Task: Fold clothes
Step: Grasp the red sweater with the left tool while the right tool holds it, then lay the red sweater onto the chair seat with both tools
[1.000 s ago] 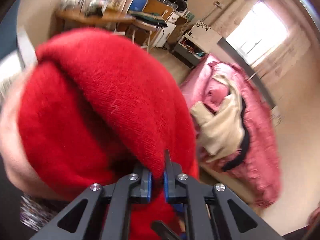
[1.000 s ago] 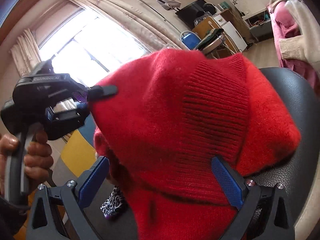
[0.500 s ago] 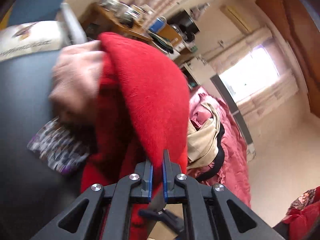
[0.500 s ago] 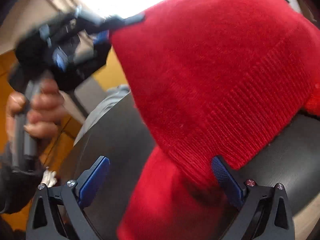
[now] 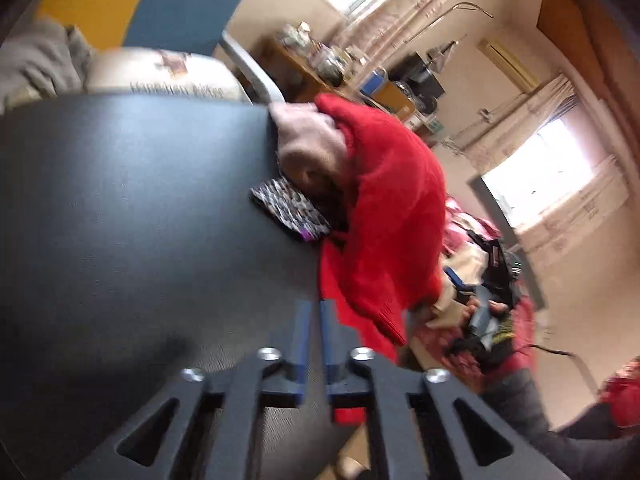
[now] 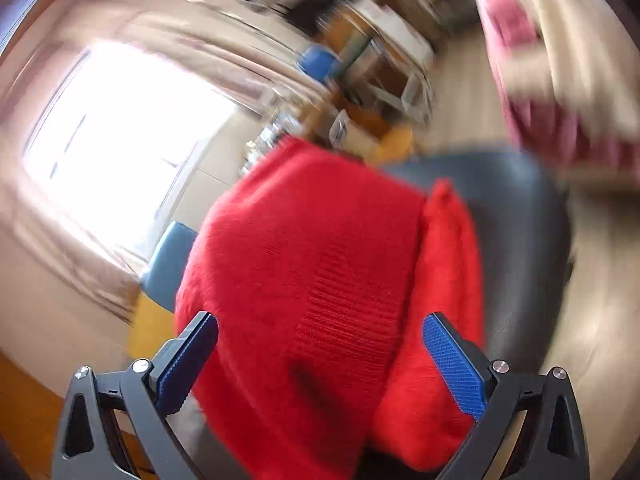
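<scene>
A red knitted sweater (image 5: 392, 216) lies bunched on a black leather surface (image 5: 120, 220). My left gripper (image 5: 314, 320) is just left of its ribbed hem, over the bare black surface. Its jaws are opening, a narrow gap shows and nothing is between them. In the right wrist view the same sweater (image 6: 320, 272) fills the middle. My right gripper (image 6: 320, 344) is open wide, with the cloth lying between its blue pads (image 6: 452, 360). At the sweater's right edge a hand (image 5: 480, 312) holds the right gripper's handle.
A pinkish-beige garment (image 5: 308, 144) and a black-and-white patterned cloth (image 5: 290, 210) lie behind the sweater. A pink heap of clothes (image 5: 480, 240) is at the right. A blue chair back (image 5: 188, 4) and a cluttered wooden desk (image 5: 320, 60) stand beyond.
The left gripper let go of the sweater's hem and drew back to the left over the black surface. The sweater dropped from hanging to lying bunched. The right view swung and is blurred.
</scene>
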Motion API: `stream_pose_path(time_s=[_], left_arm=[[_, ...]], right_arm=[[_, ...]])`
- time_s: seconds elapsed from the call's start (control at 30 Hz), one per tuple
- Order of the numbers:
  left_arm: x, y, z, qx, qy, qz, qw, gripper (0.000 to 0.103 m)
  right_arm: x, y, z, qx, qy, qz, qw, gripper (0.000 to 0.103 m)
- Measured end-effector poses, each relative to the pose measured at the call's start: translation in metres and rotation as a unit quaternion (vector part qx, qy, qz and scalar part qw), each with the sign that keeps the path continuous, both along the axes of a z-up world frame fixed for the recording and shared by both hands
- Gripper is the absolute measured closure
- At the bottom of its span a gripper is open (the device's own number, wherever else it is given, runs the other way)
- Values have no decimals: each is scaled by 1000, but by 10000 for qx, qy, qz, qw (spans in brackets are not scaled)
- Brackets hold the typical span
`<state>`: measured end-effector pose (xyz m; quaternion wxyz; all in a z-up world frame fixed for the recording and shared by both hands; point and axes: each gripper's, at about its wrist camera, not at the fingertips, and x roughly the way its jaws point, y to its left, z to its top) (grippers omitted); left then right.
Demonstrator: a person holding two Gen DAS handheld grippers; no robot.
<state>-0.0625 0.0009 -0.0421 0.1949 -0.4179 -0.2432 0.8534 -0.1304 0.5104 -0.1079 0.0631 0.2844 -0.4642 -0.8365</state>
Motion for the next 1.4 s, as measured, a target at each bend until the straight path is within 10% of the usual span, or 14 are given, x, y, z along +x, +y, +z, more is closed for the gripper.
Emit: stream_pose_path(time_s=[0.7,0.8,0.9,1.0,1.07,1.17,1.4], left_arm=[[-183,140,-39,132,-250,-993,9947,46],[-193,153,-45,16,-457,-1108,9928,52],[-192,161,-42,17,-505,-1140,9922,93],[-182,157,-30,299,-418,-1128,9923,95],[-171,148,-16,520,-257,-1103,9922,95],[-150,135,11,785,84,-1112,9906,96],[-109,92,69,1102,753,-816,9877,97]], right_arm=[[-7,-49,-8,347,467,571,9967,0],[-10,-58,-5,588,548,624,9948,0],[-13,-59,-3,764,433,668,9939,0],[-15,-60,2,906,223,655,9935,1],[-14,-62,7,1181,-10,571,9914,41],[-7,-65,14,954,127,635,9933,65],[28,-108,53,341,1017,1118,9879,80]])
